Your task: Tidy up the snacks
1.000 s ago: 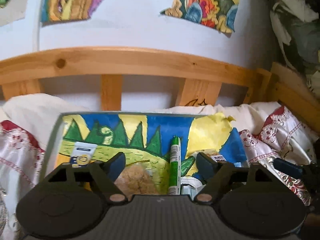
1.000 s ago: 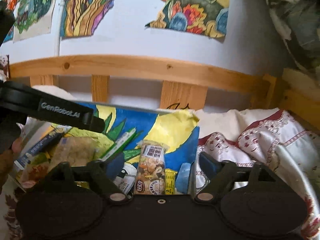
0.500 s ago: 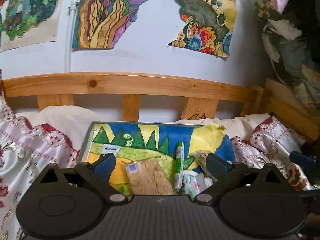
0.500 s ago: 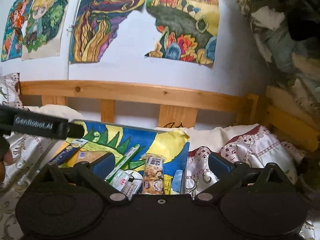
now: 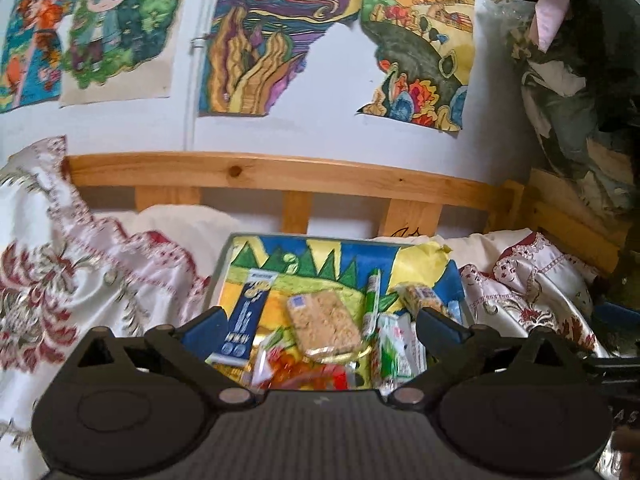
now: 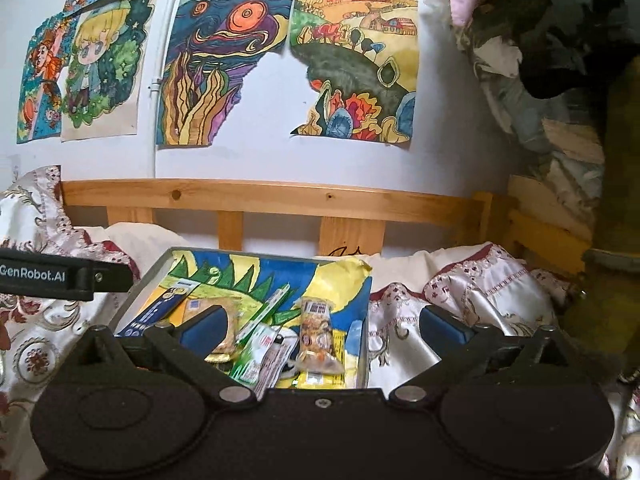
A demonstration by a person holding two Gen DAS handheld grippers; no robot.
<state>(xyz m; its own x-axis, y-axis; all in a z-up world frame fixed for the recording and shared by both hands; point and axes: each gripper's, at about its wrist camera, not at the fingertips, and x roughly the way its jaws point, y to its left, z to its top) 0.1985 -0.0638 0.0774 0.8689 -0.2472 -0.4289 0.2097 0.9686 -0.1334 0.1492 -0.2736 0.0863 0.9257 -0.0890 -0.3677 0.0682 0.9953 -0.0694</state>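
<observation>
Both tools point slightly downward over a bed toward a shallow tray (image 5: 224,264) that lies on the embroidered bedcover (image 5: 92,280) in front of the wooden headboard (image 5: 256,172). The left tool (image 5: 320,326) has its jaws spread about as wide as they go and still opening, with nothing gripped; the snacks show in the gap beyond its fingers, not touched by the pads. The right tool (image 6: 322,330) is the same: jaws very wide, still opening, empty, its left finger overlapping the tray and its right finger over the bedcover beside it. In the right wrist view the left tool's body reaches in from the left edge, near the tray's left rim. The tray is lined with a coloured drawing of green trees and holds the snacks in one loose pile toward its near side: one blue stick packet (image 5: 246,312) on the left, one pale cereal bar (image 5: 324,320) in the middle, one thin green stick (image 5: 373,300) standing along the drawing, one nut bar (image 6: 318,334) on the right, one green-and-white wrapper (image 6: 256,354), one yellow packet (image 6: 324,378) under the nut bar, and a red wrapper (image 5: 300,372) too blurred to make out. Four drawings (image 6: 224,64) hang on the wall above the headboard.
</observation>
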